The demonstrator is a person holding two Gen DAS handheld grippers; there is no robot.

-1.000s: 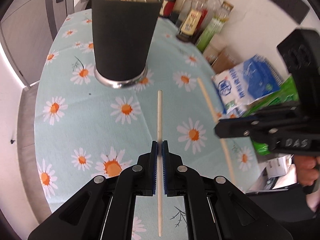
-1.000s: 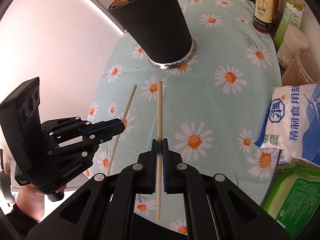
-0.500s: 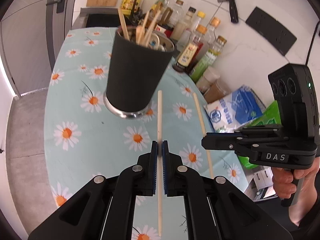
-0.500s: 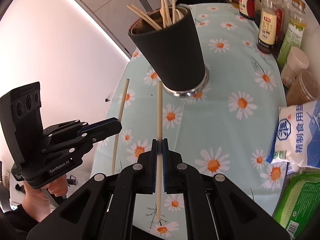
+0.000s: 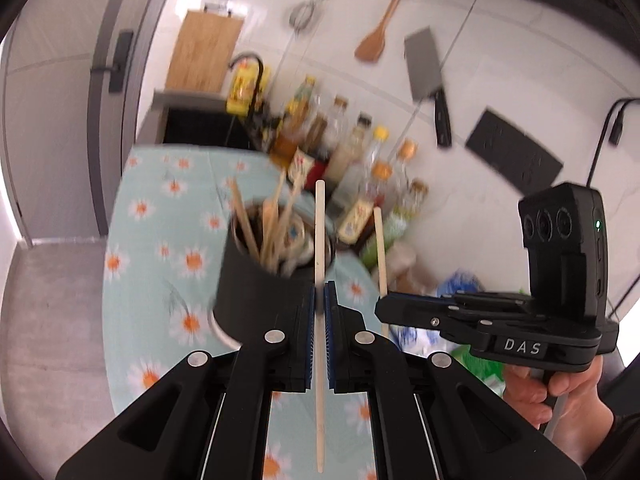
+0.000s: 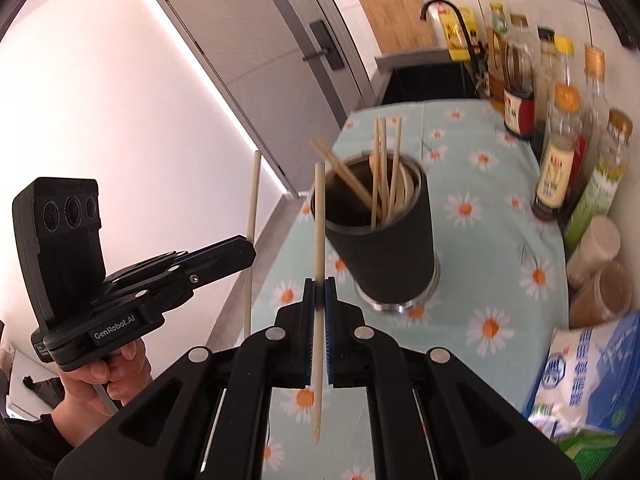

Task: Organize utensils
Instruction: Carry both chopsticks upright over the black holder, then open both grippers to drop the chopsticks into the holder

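Observation:
A black utensil cup (image 5: pixel 256 280) (image 6: pixel 384 240) with a metal base stands on the daisy-print tablecloth, with several wooden chopsticks sticking out of it. My left gripper (image 5: pixel 319 300) is shut on a pale chopstick (image 5: pixel 319 232), held above and just in front of the cup. In the right wrist view that gripper (image 6: pixel 250 246) shows at the left with its chopstick (image 6: pixel 253 200) upright. My right gripper (image 6: pixel 319 290) is shut on a second chopstick (image 6: pixel 319 220), left of the cup's rim. The left wrist view shows this gripper (image 5: pixel 382 312) and its chopstick (image 5: pixel 380 248) at the right.
Sauce and oil bottles (image 6: pixel 560 152) line the wall behind the cup. Two lidded jars (image 6: pixel 600 280), a blue-white salt bag (image 6: pixel 592 364) and a green packet (image 6: pixel 592 448) lie at the right. A sink with a black tap (image 6: pixel 440 12) sits beyond. A cleaver (image 5: pixel 424 68) and a spatula (image 5: pixel 376 40) hang above.
Both grippers rose with their chopsticks and tilted up toward level. The cup's open top and the wall behind it have come into view.

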